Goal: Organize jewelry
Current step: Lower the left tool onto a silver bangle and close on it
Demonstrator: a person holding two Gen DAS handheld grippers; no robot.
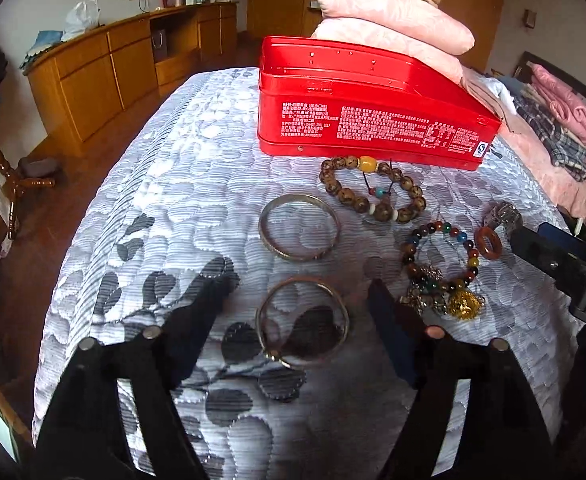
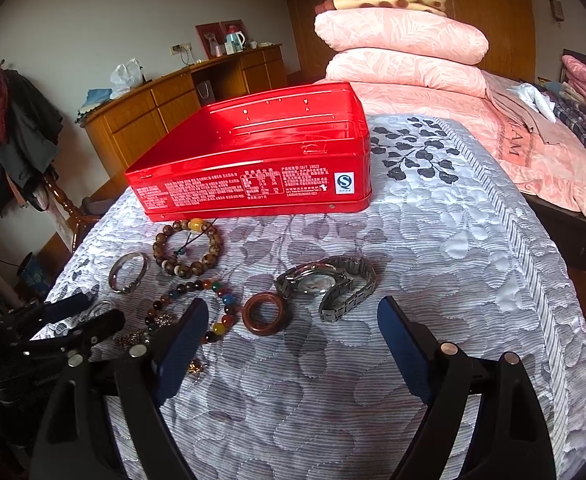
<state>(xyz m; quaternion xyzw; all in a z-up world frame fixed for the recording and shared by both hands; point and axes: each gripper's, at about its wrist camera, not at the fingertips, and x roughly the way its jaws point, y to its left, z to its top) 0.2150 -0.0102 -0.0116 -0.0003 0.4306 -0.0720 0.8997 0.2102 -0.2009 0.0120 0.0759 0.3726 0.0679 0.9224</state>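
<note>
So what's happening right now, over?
Left gripper open over near silver bangle; right gripper open near watch and wooden ring. All jewelry on bedspread, red tin open. Nothing blocking.

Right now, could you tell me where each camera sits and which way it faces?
Left wrist: on the left gripper, low over the quilt, facing the red tin; its open jaws straddle a silver bangle; the right gripper enters at right.
Right wrist: on the right gripper, facing the tin from further right; open jaws frame a watch and wooden ring; the left gripper shows at left.
Shared: tin, brown bead bracelet, wooden ring.
</note>
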